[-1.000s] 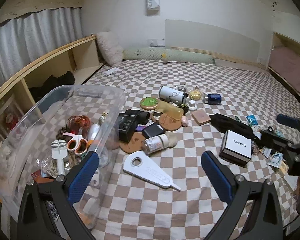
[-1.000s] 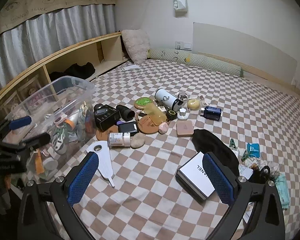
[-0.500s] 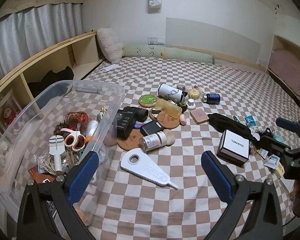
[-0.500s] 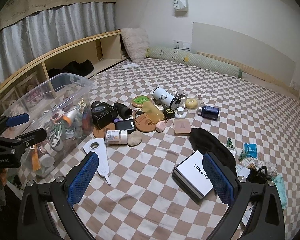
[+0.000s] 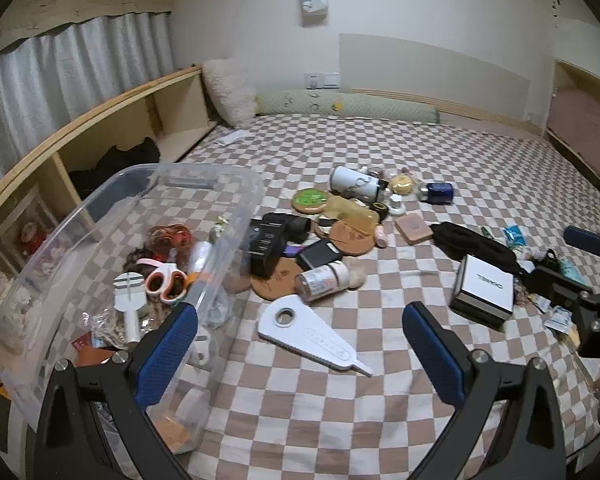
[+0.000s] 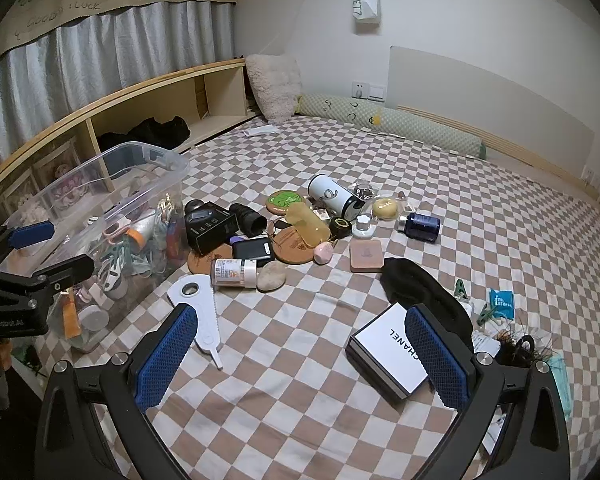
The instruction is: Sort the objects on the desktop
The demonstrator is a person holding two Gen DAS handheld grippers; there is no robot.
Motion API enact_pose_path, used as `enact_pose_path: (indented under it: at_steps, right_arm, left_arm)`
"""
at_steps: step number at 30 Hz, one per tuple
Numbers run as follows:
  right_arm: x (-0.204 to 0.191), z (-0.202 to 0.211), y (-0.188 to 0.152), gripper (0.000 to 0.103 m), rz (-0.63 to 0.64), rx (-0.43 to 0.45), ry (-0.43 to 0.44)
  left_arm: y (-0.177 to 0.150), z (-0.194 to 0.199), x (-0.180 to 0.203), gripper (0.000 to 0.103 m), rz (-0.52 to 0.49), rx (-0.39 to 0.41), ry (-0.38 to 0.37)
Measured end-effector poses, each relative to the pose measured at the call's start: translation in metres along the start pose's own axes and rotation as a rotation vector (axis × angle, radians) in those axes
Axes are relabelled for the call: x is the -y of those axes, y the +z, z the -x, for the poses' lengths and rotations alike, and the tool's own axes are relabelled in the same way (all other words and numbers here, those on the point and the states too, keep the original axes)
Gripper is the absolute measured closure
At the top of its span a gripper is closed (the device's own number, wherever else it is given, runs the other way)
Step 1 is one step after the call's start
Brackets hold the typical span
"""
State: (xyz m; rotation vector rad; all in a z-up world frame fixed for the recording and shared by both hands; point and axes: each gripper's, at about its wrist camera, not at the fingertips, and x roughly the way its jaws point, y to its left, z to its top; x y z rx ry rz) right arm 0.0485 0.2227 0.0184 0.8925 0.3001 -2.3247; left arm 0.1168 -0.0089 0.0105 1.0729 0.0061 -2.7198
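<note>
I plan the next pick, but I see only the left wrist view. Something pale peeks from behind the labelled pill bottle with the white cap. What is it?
Observer: A smooth beige stone, lying against the cap end of the labelled pill bottle.
Operator: Is the right gripper holding anything?
Observer: No. The right gripper is open and empty; one of its blue fingers covers an edge of the white square box with black lettering.
Operator: Is anything small beside the black fabric pouch?
Observer: A green clip sits just right of the black fabric pouch.
</note>
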Motion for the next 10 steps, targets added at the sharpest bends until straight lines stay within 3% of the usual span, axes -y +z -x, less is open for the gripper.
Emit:
enact_pose_path:
  at_steps: [10]
  right_arm:
    - [-0.0002, -0.0004, -0.0007, 0.000, -0.002, -0.004, -0.004]
  left_arm:
    - [-0.0025, 0.0004, 0.0021, 0.000, -0.022, 0.008, 0.016]
